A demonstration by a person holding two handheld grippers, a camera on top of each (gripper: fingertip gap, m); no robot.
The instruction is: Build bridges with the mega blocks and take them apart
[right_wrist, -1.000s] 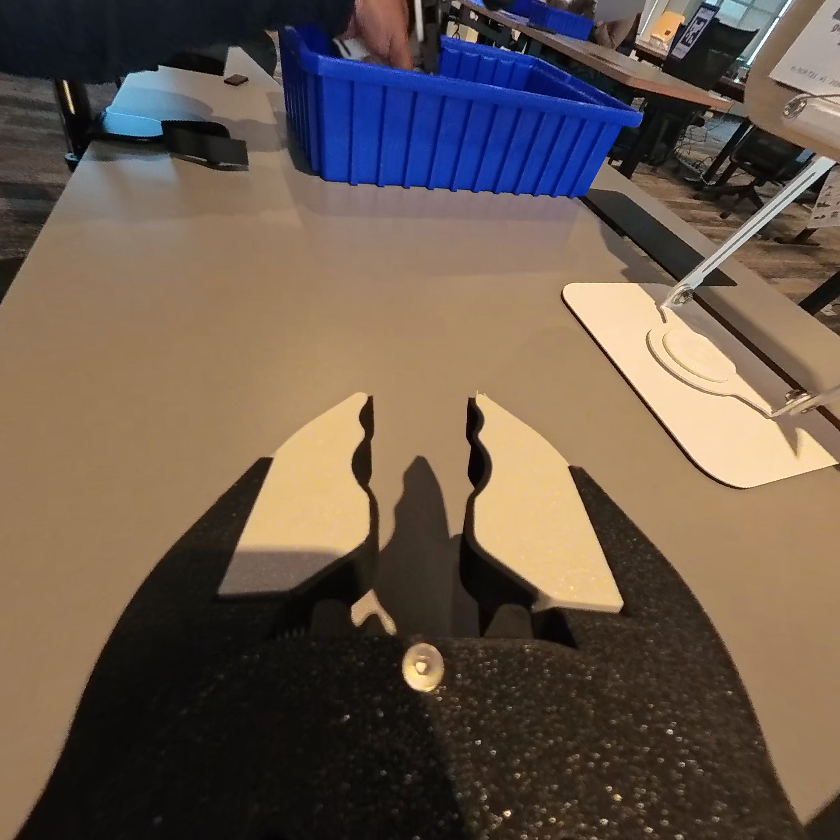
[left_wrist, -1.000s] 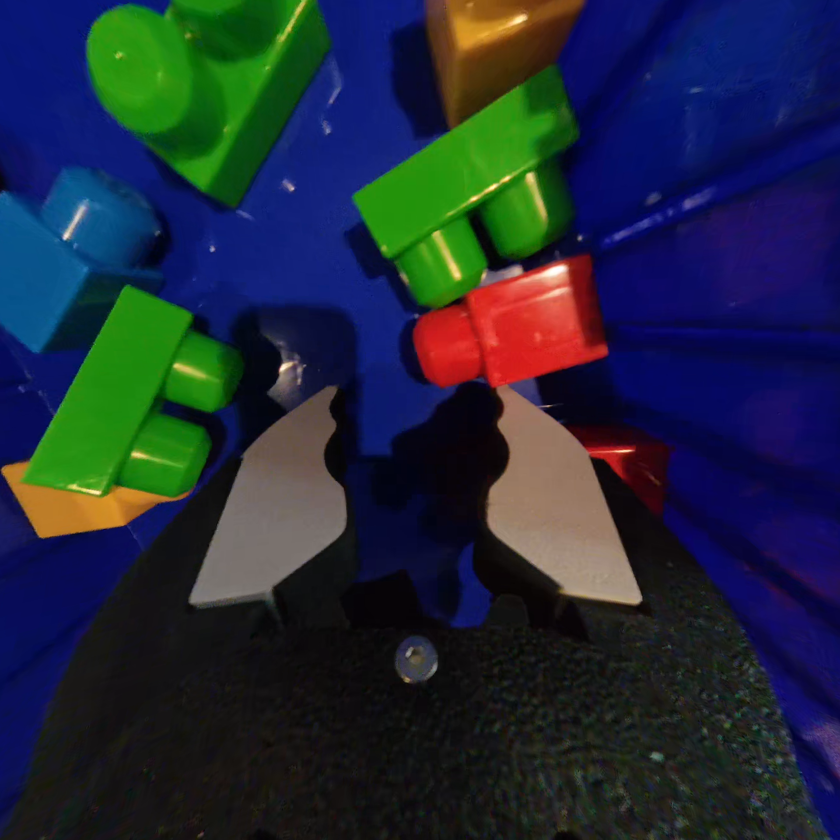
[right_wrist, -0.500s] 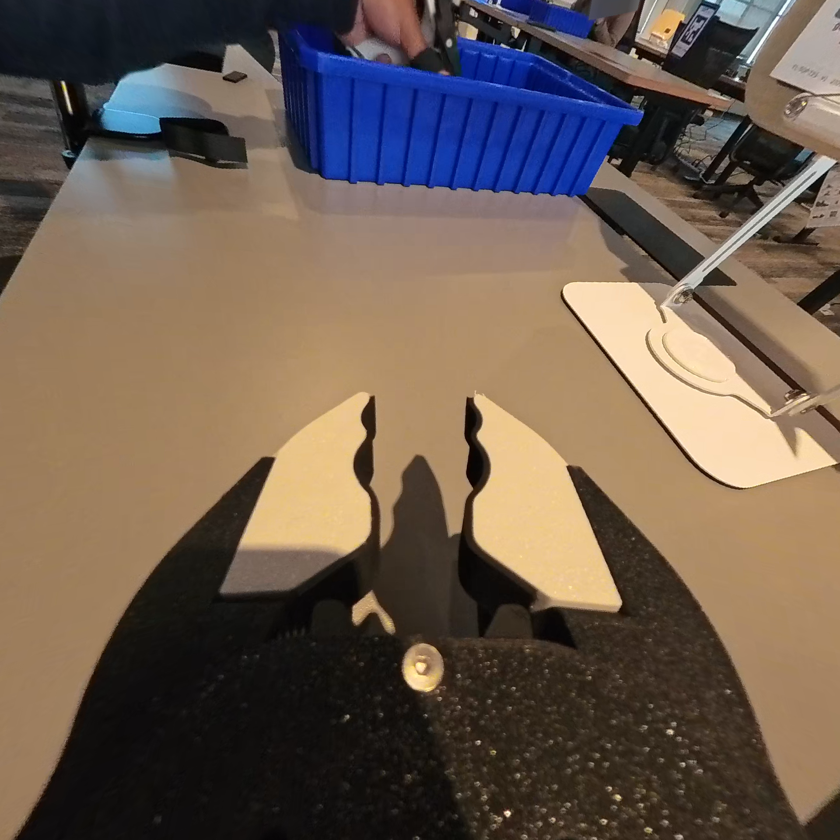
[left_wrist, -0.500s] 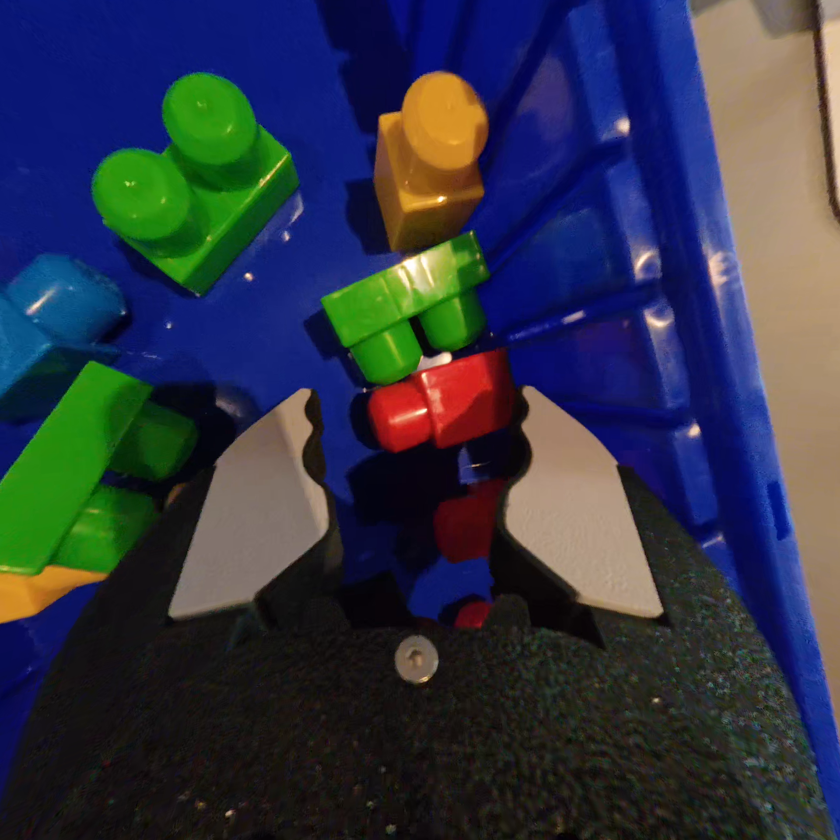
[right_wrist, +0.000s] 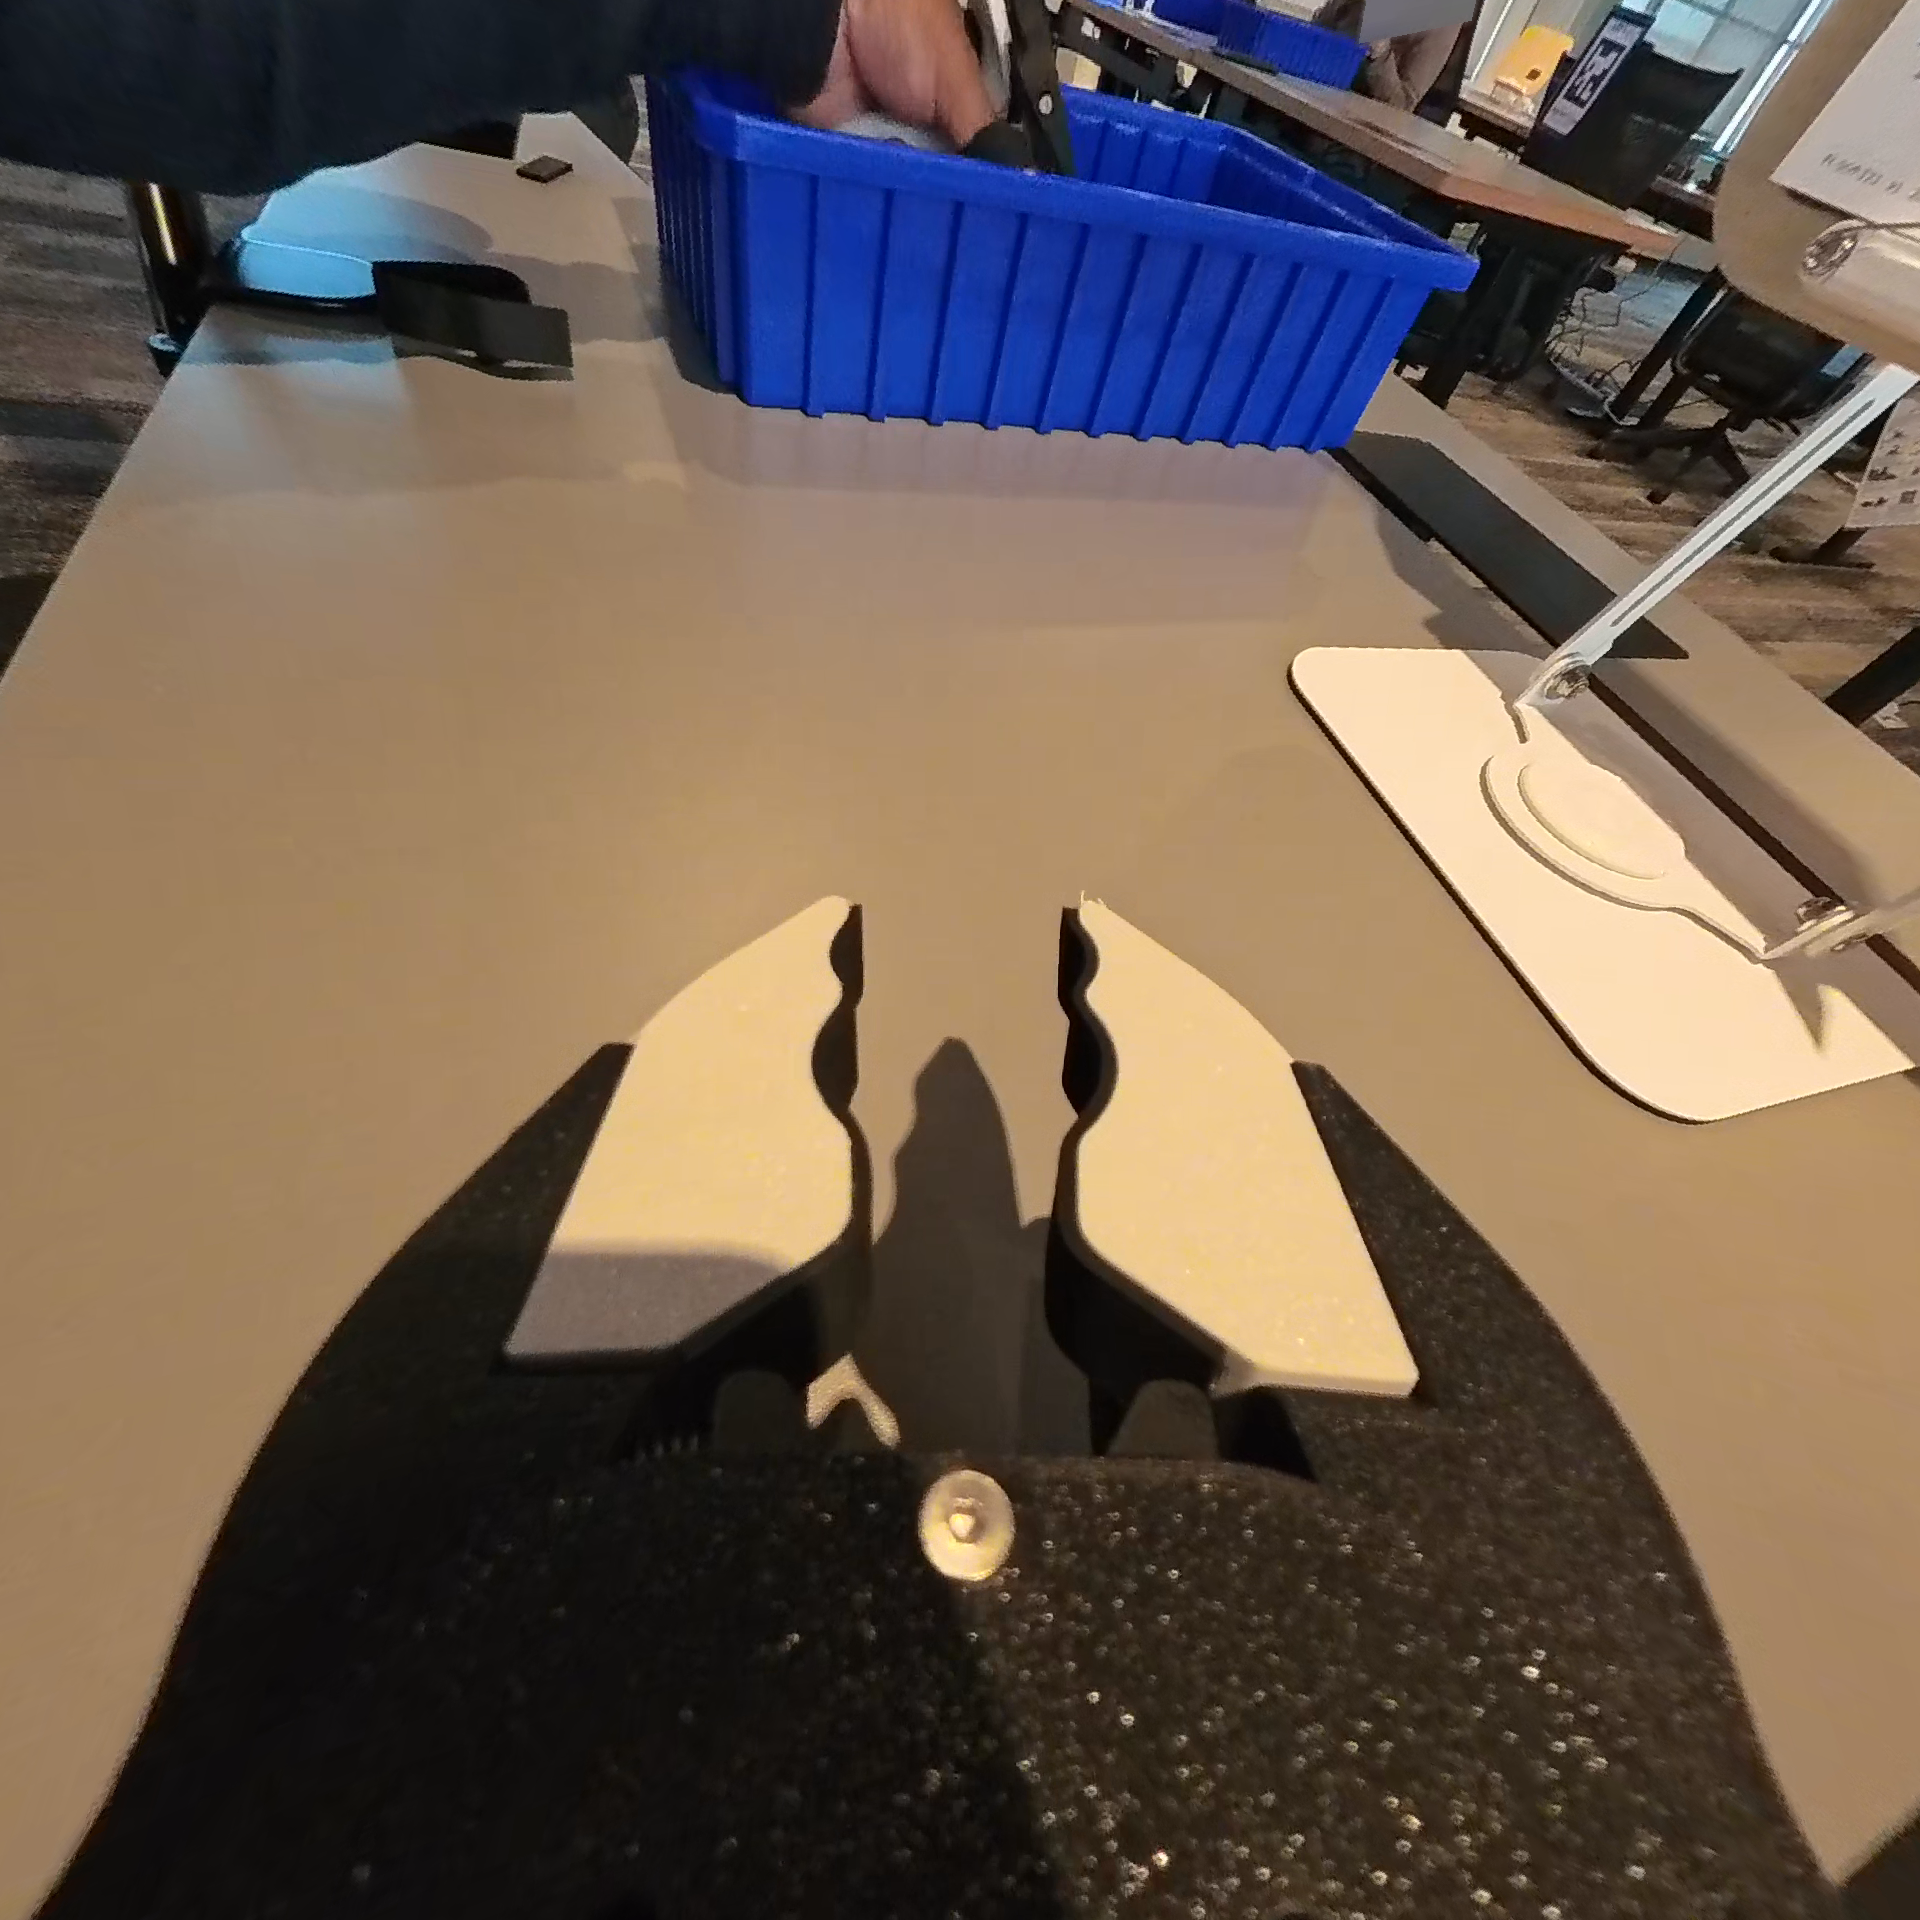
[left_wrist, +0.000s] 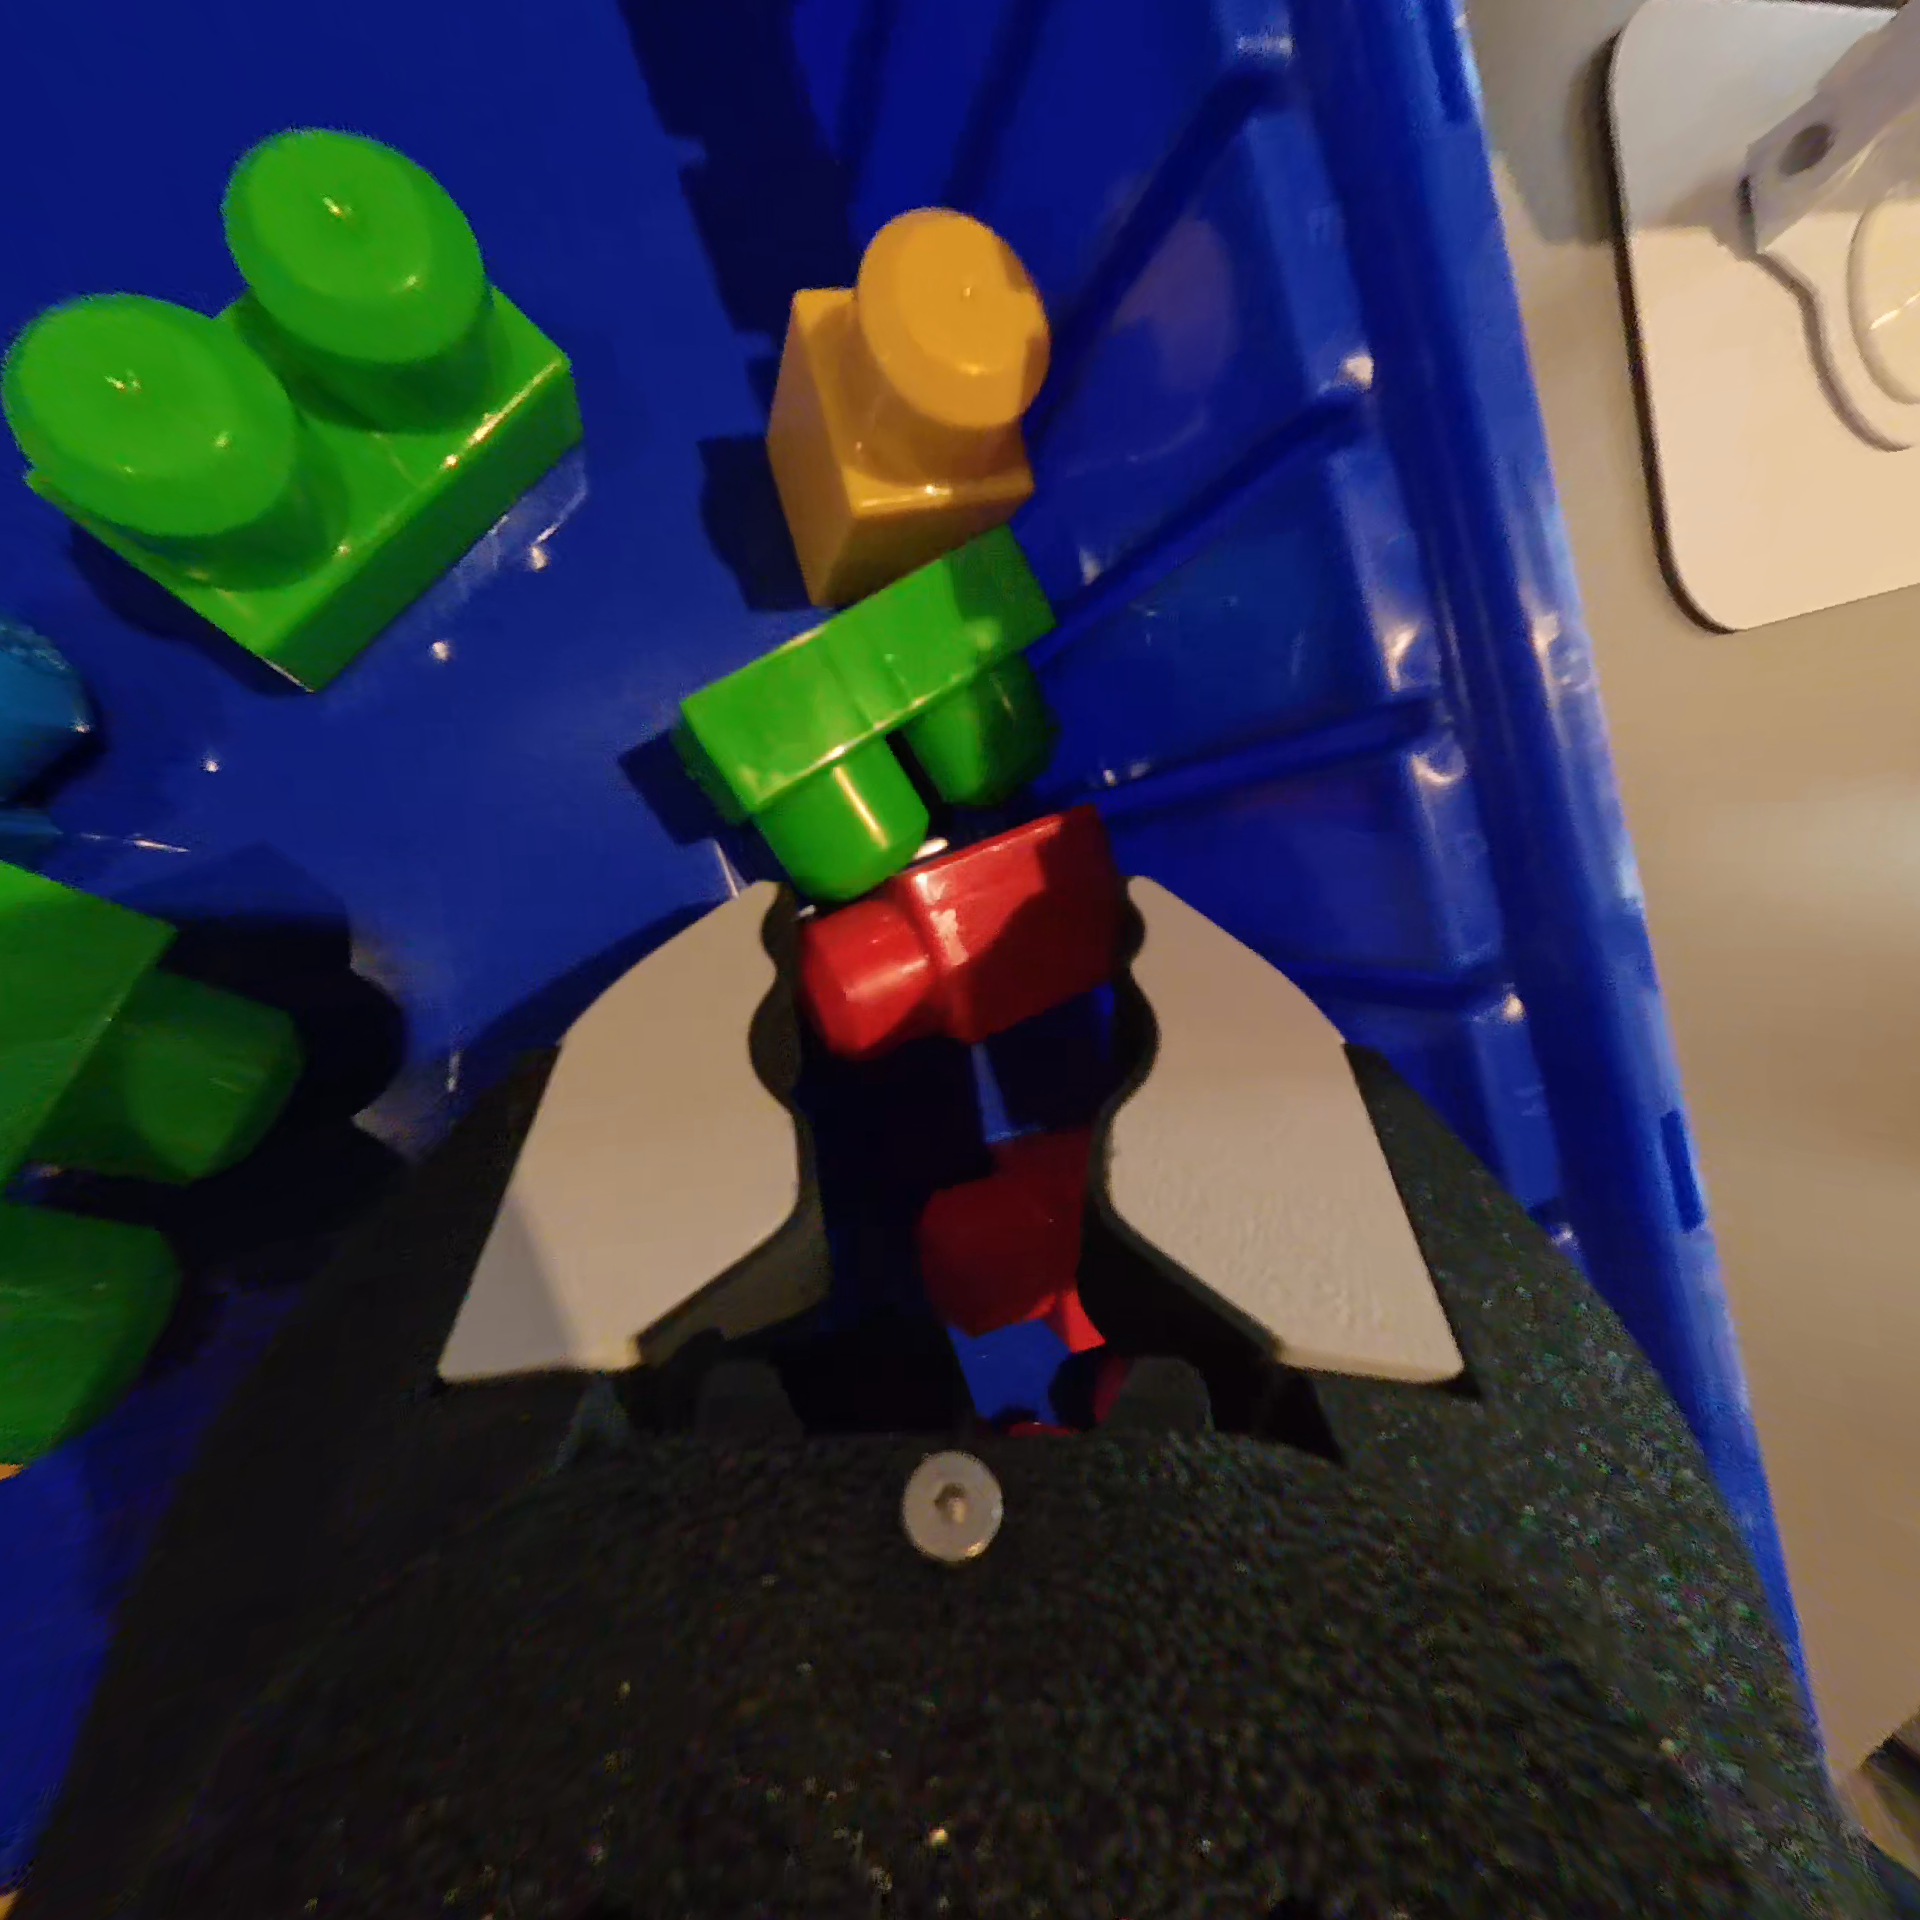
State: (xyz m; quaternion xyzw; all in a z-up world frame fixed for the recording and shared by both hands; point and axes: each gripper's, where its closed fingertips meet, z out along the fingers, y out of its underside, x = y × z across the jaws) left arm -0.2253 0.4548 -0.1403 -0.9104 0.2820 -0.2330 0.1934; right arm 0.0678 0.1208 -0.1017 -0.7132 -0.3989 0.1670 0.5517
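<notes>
In the left wrist view my left gripper [left_wrist: 951, 899] is down inside the blue bin [left_wrist: 1382, 623]. Its jaws press on both sides of a red one-stud block [left_wrist: 956, 956] that lies on its side. A green two-stud block [left_wrist: 862, 707] touches the red block from above, with a yellow one-stud block [left_wrist: 904, 416] behind it. Another red block [left_wrist: 997, 1236] lies lower between the fingers. My right gripper [right_wrist: 961, 920] is open and empty, low over the grey table [right_wrist: 623, 675], far from the bin [right_wrist: 1039, 301].
More green blocks [left_wrist: 291, 416] and a blue one [left_wrist: 31, 696] lie in the bin's left part. A white lamp base [right_wrist: 1558, 862] stands right of my right gripper. A hand [right_wrist: 894, 62] holds the other gripper in the bin. A black strap [right_wrist: 468, 322] lies far left. The grippers' ends are close to 45 cm from one another.
My left gripper's jaws have closed in from wide open around the red block. The right gripper has not moved.
</notes>
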